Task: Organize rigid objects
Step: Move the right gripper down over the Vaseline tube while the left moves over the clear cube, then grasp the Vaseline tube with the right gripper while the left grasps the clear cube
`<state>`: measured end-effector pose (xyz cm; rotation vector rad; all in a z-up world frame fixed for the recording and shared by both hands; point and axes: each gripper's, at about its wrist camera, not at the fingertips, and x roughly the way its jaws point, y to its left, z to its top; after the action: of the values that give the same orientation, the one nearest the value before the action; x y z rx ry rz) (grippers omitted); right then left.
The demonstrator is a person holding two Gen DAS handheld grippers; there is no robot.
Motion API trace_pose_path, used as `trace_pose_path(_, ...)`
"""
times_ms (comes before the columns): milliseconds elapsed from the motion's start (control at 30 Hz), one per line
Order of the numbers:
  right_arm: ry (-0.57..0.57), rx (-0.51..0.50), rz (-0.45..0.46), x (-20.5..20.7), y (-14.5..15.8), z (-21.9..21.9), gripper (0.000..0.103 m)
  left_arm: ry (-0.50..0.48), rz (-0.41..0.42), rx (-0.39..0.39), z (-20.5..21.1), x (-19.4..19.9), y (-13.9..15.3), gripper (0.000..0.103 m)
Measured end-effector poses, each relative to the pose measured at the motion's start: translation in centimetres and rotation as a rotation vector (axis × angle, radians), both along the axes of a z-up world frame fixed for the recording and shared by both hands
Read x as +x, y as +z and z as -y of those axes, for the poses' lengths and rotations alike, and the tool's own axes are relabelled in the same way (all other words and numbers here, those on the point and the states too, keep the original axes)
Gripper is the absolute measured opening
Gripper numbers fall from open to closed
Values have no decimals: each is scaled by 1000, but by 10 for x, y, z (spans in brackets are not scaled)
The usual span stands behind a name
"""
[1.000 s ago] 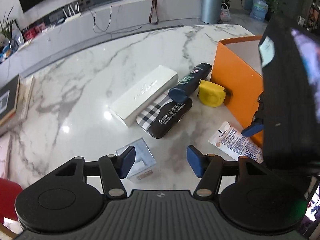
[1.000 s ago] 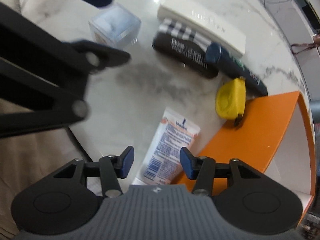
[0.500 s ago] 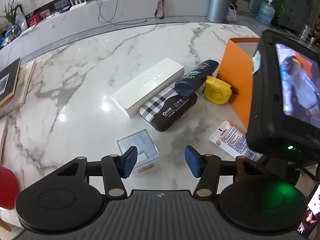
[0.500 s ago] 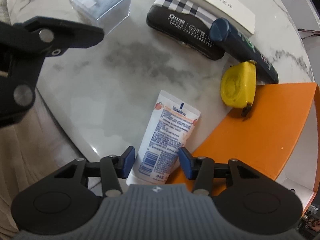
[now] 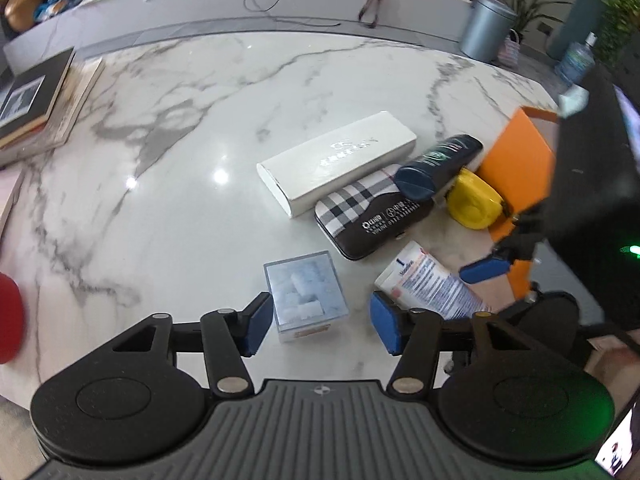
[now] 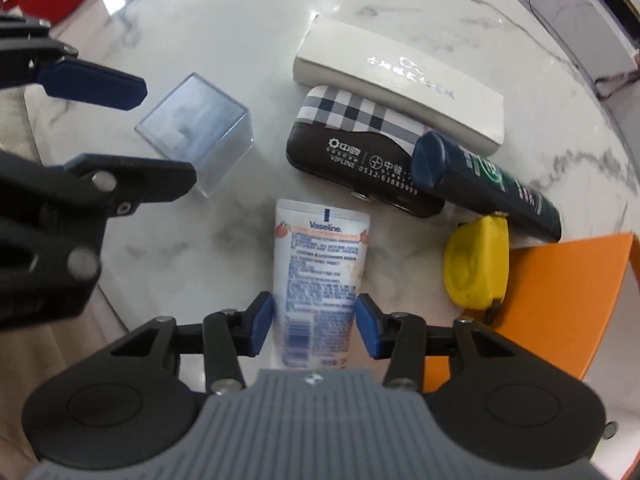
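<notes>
Between spread right tongs: Vaseline tube.

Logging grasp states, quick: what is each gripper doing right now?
Left gripper: open, holding nothing, beside the clear plastic cube box.
Right gripper: open, jaws either side of the white Vaseline lotion tube, not yet closed.
</notes>
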<state>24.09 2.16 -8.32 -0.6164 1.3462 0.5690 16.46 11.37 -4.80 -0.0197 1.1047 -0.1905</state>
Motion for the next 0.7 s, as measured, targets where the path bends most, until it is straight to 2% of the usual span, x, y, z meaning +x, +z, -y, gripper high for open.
trace_pose_path(133,-9,13,-3,5,1,11,62,28,-4,56,3,12,-3,77)
trace_pose_path(233,-59,51,-41,8,-3,15,63,37,-25,110,6,21,-9,80)
trace_pose_path(333,-102,55,-60,16,-7,19,63,38,-67,94,5,29,-18,80)
trace_pose_path(567,-159,75,-95,25,-15,32,62,67,-116,72,7,33,-34,70)
trace_pose_path(600,-158,78,-92,21,-17,35,60,62,-122,75,8,34,-36,65)
trace_pose_path(700,-160,80,-81,14,-18,41,53,59,-123,79,9,35,-38,62)
